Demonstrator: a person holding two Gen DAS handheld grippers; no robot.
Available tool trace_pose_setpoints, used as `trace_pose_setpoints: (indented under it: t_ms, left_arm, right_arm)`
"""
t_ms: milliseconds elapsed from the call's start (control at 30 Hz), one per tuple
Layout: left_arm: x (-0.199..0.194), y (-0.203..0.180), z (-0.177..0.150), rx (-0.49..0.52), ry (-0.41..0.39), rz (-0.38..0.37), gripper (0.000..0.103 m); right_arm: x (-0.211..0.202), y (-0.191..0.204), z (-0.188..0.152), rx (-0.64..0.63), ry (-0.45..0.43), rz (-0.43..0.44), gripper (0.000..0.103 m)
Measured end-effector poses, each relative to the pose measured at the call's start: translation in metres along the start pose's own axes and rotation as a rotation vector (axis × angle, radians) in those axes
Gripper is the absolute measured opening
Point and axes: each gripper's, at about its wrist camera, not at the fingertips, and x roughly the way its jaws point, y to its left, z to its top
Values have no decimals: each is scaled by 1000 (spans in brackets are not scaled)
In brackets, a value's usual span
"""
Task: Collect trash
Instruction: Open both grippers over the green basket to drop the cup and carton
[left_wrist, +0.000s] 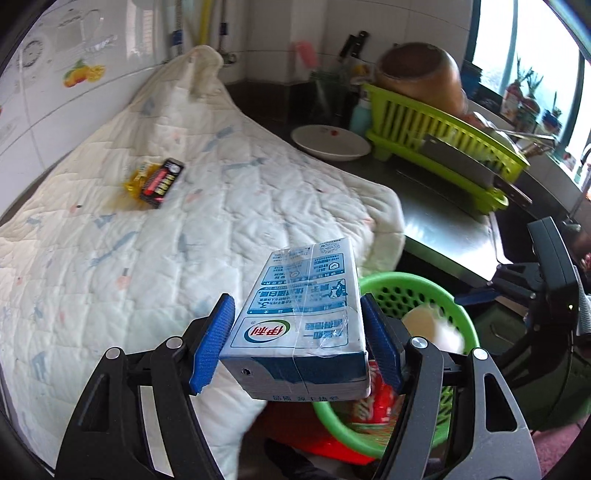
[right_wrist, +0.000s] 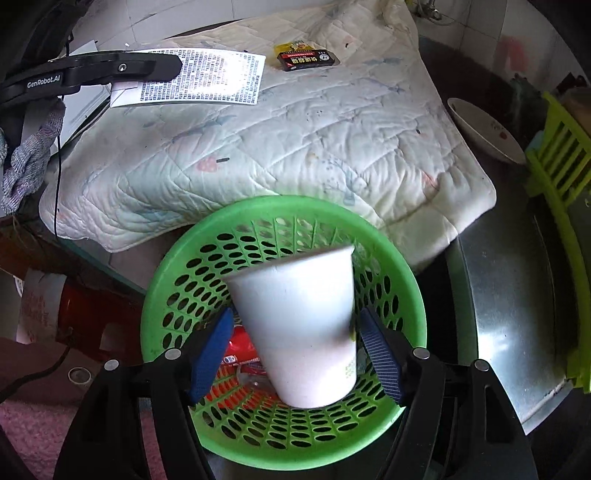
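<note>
My left gripper (left_wrist: 297, 338) is shut on a blue and white milk carton (left_wrist: 299, 317), held above the quilt's edge, left of the green perforated basket (left_wrist: 424, 291). The carton also shows in the right wrist view (right_wrist: 199, 79). My right gripper (right_wrist: 295, 350) is open over the basket (right_wrist: 177, 295). A white paper cup (right_wrist: 303, 328) sits tilted between its pads, apart from both, blurred. A red wrapper (right_wrist: 240, 343) lies in the basket. A black and yellow wrapper (left_wrist: 157, 181) lies on the quilt; it also shows in the right wrist view (right_wrist: 306, 57).
A white quilted cloth (left_wrist: 147, 229) covers the counter. A white bowl (left_wrist: 330, 142), a green dish rack (left_wrist: 443, 140) with a brown pot (left_wrist: 421, 74) and a cleaver (left_wrist: 465, 166) stand on the steel counter (right_wrist: 509, 332). A red stool (right_wrist: 85, 306) stands below.
</note>
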Motion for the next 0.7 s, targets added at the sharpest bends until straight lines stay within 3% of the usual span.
trace_pose_setpoints:
  t_ms: [367, 467, 567, 700]
  left_arm:
    - [24, -55, -11, 58, 56, -72, 70]
    - [30, -63, -14, 56, 71, -87, 70]
    - [35, -68, -16, 58, 79, -90, 78]
    - [34, -66, -15, 57, 79, -90, 78]
  right_arm:
    - [-26, -9, -33, 37, -34, -37, 76]
    - [-32, -9, -38, 43, -42, -42, 76]
    - [-36, -10, -42, 47, -47, -45, 76]
    - [-40, -10, -43, 54, -54, -47, 76]
